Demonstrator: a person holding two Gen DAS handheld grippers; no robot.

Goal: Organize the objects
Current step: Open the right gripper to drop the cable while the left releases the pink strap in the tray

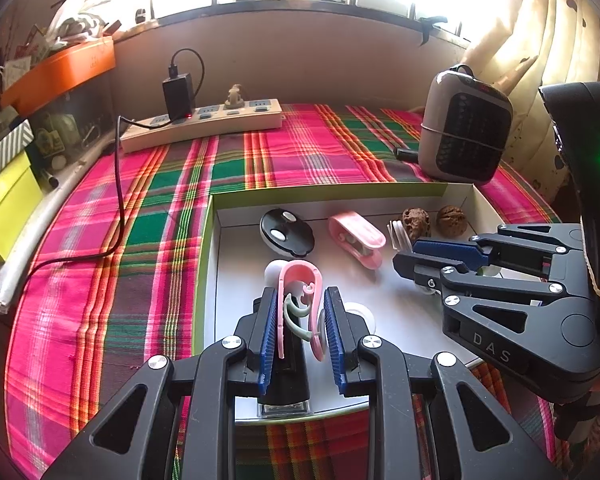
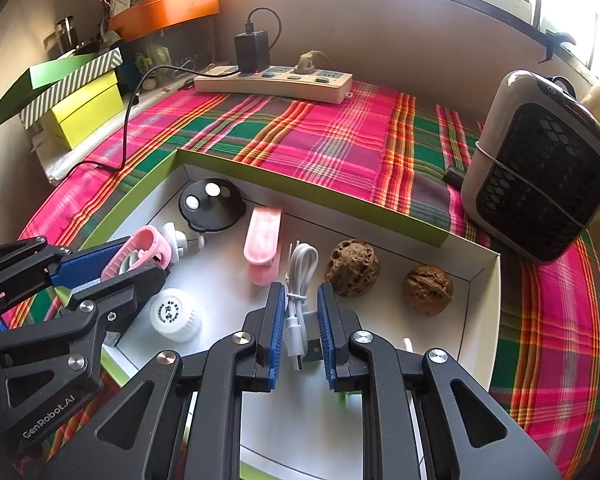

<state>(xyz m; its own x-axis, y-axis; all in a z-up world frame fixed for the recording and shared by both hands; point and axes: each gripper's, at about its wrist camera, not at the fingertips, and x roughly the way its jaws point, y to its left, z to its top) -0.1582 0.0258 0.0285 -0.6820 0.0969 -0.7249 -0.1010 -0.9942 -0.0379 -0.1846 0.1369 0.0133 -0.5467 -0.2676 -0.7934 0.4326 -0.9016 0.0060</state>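
Here, a pink, green and red plaid cloth (image 2: 340,136) covers the table, and on it sits a shallow white cardboard box lid with a green rim (image 2: 312,190) that holds the small things. A grey and black portable heater (image 2: 540,184) stands on the cloth just past the lid's far right corner, and a cream power strip (image 2: 276,82) with a black charger (image 2: 252,52) plugged in lies along the back wall.

Inside the lid, two brown wrinkled walnuts (image 2: 354,268) lie side by side near the far right wall. A round black disc with white buttons (image 2: 212,204) sits in the far left corner, a pink plastic clip (image 2: 262,244) lies between it and the walnuts, and a white round bottle cap (image 2: 176,314) rests near the front.

The left gripper (image 1: 300,316) has its jaws closed narrowly on a pink looped plastic hook (image 1: 300,280), held upright above the lid floor. The right gripper (image 2: 298,320) stands with jaws narrow around a coiled white USB cable (image 2: 300,276); the pads seem to touch it, though the contact is hard to judge.
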